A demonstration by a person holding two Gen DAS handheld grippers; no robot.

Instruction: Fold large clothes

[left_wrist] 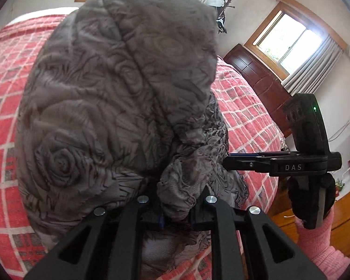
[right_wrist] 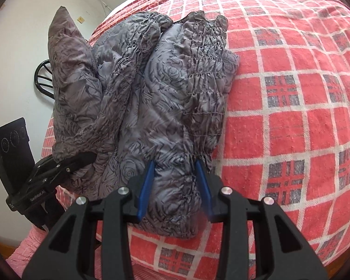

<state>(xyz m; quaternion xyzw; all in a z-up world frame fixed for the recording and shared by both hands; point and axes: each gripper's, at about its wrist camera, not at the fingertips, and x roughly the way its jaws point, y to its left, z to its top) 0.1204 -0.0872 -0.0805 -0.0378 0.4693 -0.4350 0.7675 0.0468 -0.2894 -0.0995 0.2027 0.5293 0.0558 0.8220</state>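
A grey quilted garment with a rose pattern [right_wrist: 165, 98] lies bunched on the red checked bedspread [right_wrist: 291, 116]. My left gripper [left_wrist: 175, 212] is shut on a fold of it and lifts a large puffed part [left_wrist: 109, 98] close to the camera. It also shows in the right wrist view [right_wrist: 81, 159] pinching the garment's left edge. My right gripper [right_wrist: 176, 186] has its blue fingers [right_wrist: 147, 186] on either side of the garment's near shirred edge, about a hand's width apart. In the left wrist view the right gripper [left_wrist: 231, 161] reaches into the cloth, fingertips hidden.
A dark wooden headboard [left_wrist: 256, 77] and a window [left_wrist: 291, 42] stand beyond the bed. A wooden floor and cabinet [left_wrist: 345, 210] lie to the right. A white wall and a black round-backed chair [right_wrist: 43, 74] are left of the bed.
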